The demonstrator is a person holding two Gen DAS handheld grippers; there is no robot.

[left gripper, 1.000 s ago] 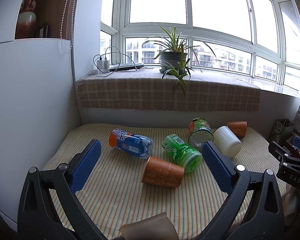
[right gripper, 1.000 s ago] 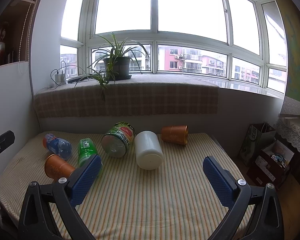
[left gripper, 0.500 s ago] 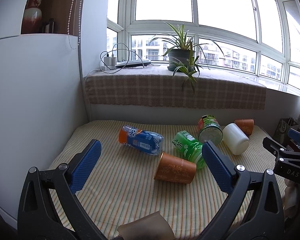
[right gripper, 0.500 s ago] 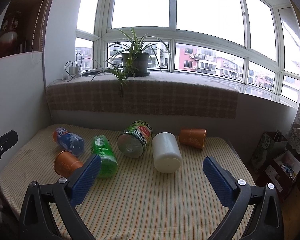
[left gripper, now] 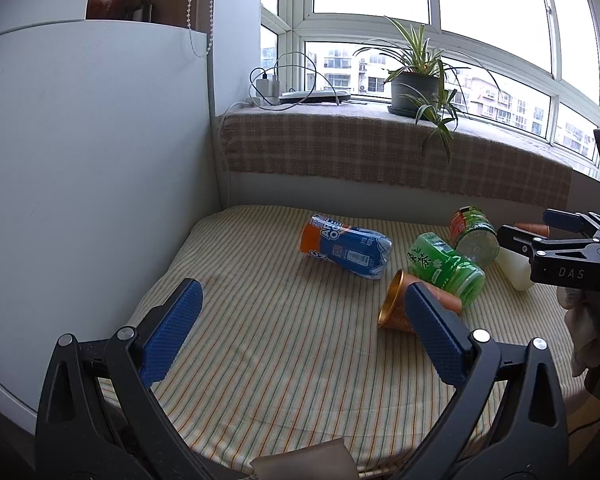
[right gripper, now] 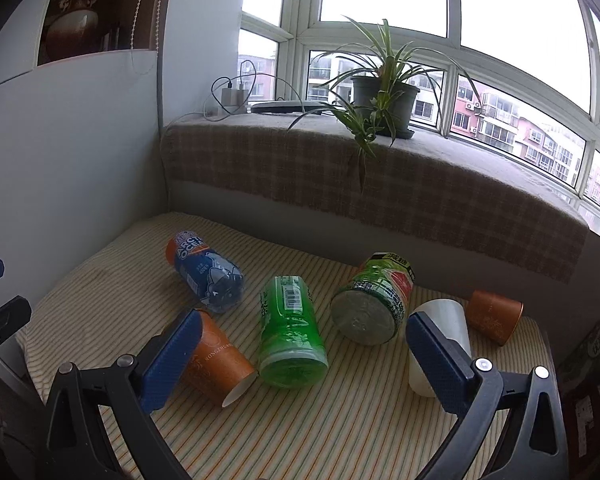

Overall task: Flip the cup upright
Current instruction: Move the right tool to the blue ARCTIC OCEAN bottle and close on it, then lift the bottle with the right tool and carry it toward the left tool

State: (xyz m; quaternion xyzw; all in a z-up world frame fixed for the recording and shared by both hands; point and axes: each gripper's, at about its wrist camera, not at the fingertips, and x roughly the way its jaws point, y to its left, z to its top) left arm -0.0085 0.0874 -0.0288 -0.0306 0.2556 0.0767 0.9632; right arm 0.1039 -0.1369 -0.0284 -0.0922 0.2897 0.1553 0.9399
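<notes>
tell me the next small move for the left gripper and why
Probably ease the left gripper forward and to the right, to centre the near orange cup between its open fingers. That cup lies on its side on the striped cloth, partly behind the right-hand finger, so the gripper does not yet straddle it.

Two orange paper cups lie on their sides: one near the front [right gripper: 216, 360], one at the far right [right gripper: 494, 316]; one white plastic cup [right gripper: 440, 344], also tipped over; three drink bottles, all lying down: a blue-labelled one with an orange end [right gripper: 206, 274], a bright green tea bottle [right gripper: 290, 332], and a green-and-red labelled one [right gripper: 376, 300]; one potted spider plant [right gripper: 382, 96] on the sill; two white chargers [right gripper: 232, 98] plugged in side by side
</notes>
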